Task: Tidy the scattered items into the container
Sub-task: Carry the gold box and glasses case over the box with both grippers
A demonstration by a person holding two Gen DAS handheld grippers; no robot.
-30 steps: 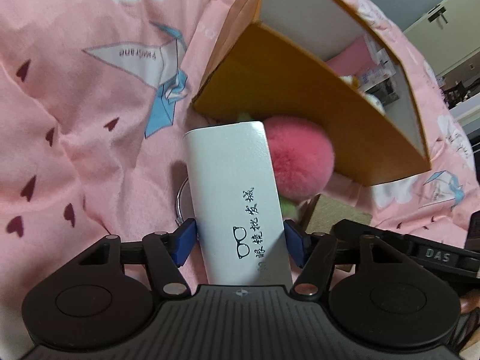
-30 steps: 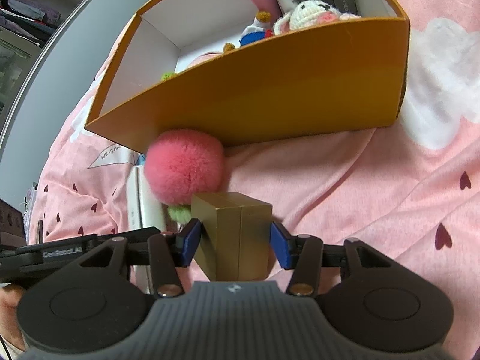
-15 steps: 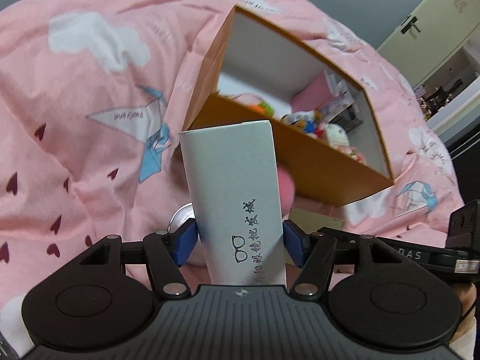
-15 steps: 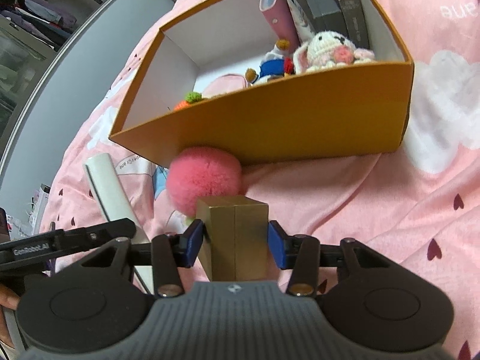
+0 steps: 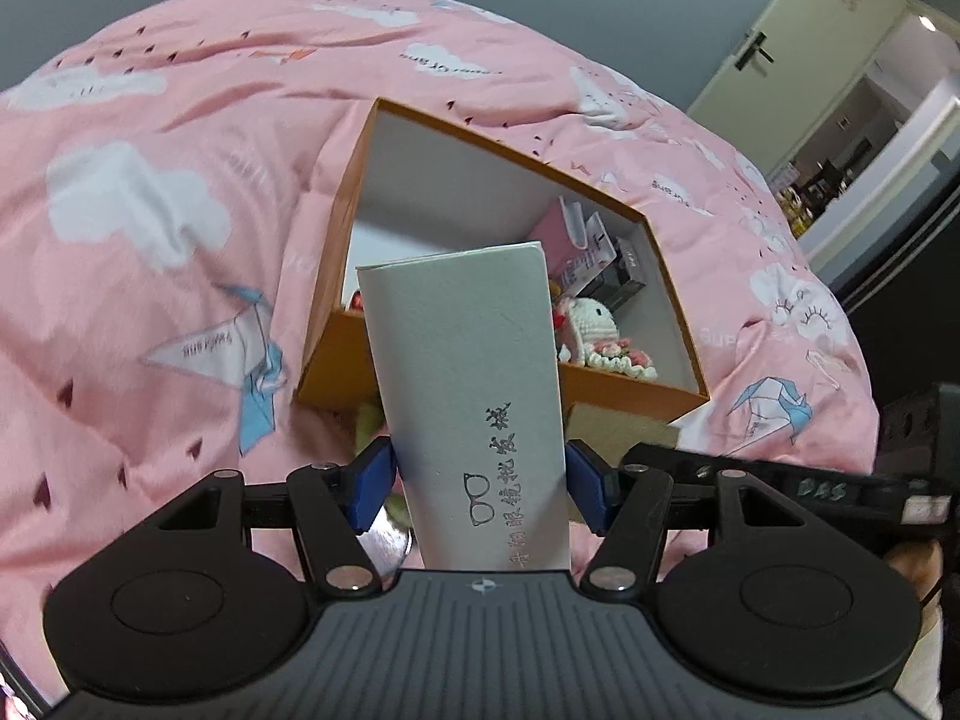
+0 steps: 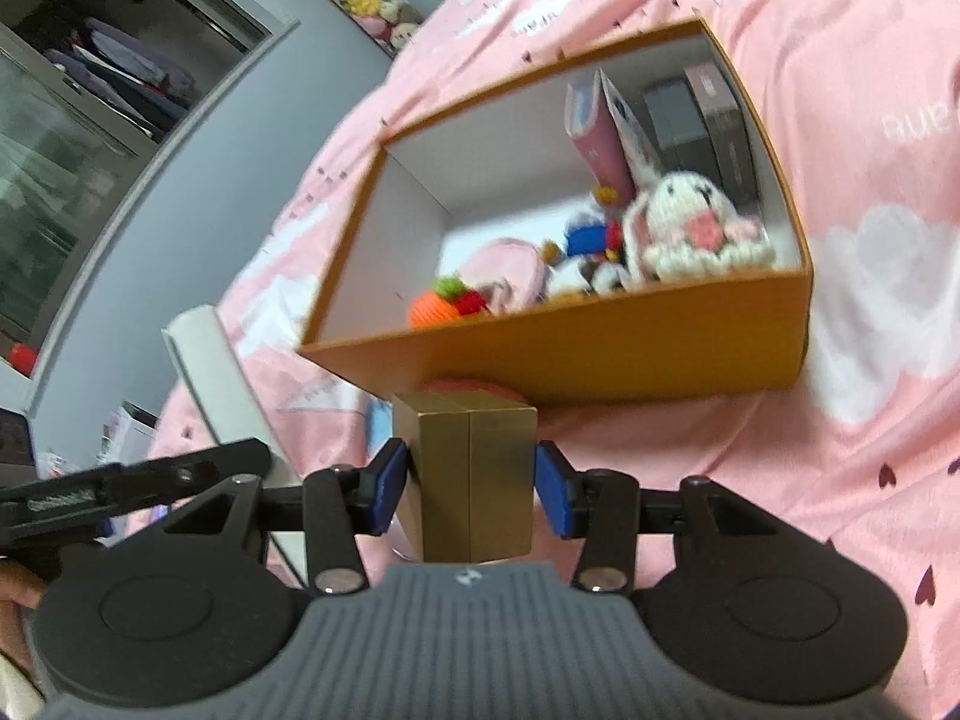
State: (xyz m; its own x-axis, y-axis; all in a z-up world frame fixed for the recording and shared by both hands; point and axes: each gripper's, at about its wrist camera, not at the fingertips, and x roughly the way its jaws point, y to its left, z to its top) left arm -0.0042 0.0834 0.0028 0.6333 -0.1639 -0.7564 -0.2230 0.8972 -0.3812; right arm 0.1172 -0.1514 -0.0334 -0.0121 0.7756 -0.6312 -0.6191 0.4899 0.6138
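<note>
Now I am lifting both things off the bed, my left claw squeezing the white case and my right claw squeezing the gold box, nearly over the orange box.

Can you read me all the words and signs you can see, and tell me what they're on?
White box: a glasses drawing, then Chinese characters, hard to make out for sure.
Right gripper's arm, seen from the left: looks like "DAS", blurred.
Blanket: upside-down "paperkrane" on the paper-crane print, blurred; other cloud words too blurred.
Gold box: no words.
Boxes in the orange box: print too small.
</note>
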